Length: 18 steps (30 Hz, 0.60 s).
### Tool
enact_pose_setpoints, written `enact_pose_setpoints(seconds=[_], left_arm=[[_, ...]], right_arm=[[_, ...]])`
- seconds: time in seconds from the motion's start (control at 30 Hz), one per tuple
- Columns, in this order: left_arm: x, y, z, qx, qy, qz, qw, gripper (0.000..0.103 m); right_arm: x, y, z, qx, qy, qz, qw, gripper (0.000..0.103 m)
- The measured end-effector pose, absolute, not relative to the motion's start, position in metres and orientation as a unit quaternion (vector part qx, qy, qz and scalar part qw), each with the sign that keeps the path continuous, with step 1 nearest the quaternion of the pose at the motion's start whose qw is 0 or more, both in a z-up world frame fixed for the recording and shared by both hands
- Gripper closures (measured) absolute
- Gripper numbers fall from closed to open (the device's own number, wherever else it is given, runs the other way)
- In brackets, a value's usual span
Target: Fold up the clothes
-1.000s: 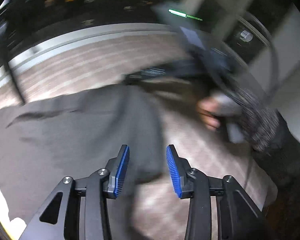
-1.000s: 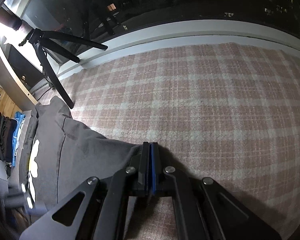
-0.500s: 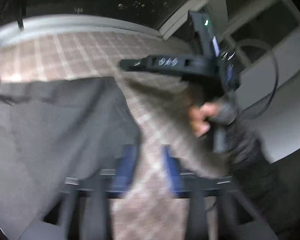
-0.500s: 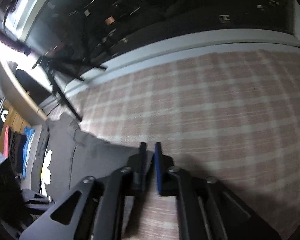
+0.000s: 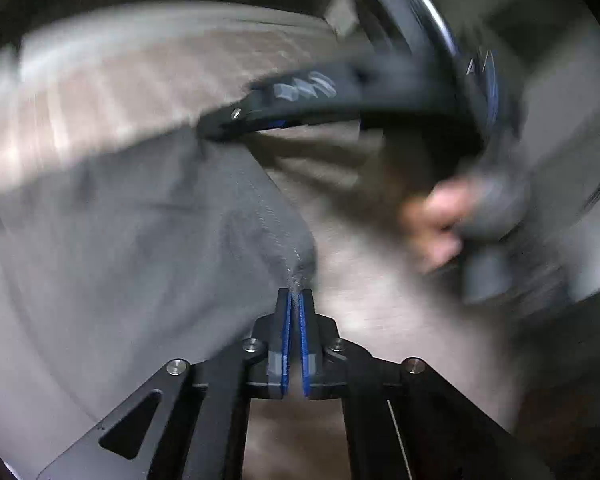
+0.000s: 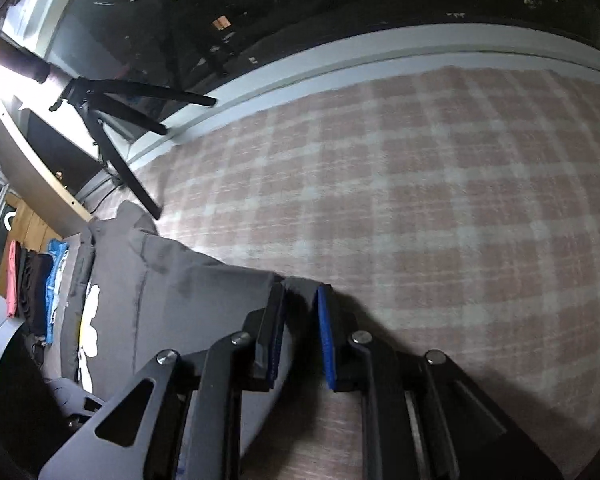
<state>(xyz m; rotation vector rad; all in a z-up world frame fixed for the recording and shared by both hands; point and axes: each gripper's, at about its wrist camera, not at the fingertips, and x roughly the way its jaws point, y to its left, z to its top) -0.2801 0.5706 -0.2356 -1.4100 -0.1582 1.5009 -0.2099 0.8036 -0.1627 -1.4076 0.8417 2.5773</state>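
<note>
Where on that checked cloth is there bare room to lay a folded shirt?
The plaid cloth lies bare ahead and right of the right gripper, up to the pale ledge. The left is crowded: the grey shirt, tripod legs and stacked clothes.

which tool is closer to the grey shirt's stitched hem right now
Left. The left tool is shut on the grey shirt at its hem; the right tool is open, straddling another corner.
</note>
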Motion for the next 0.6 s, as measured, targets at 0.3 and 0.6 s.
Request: enact_pose_setpoints(seconds=[0.3, 0.6], left_arm=[[-0.261, 0.56, -0.222, -0.551, 0.038, 0.669, 0.497, 0.035], [-0.24, 0.638, -0.251, -0.455, 0.246, 0.717, 0.467, 0.081]], right_arm=[[-0.198, 0.816, -0.15, -0.452, 0.275, 0.846, 0.062, 0.086], [-0.184, 0.812, -0.157, -0.465, 0.275, 0.839, 0.06, 0.086]])
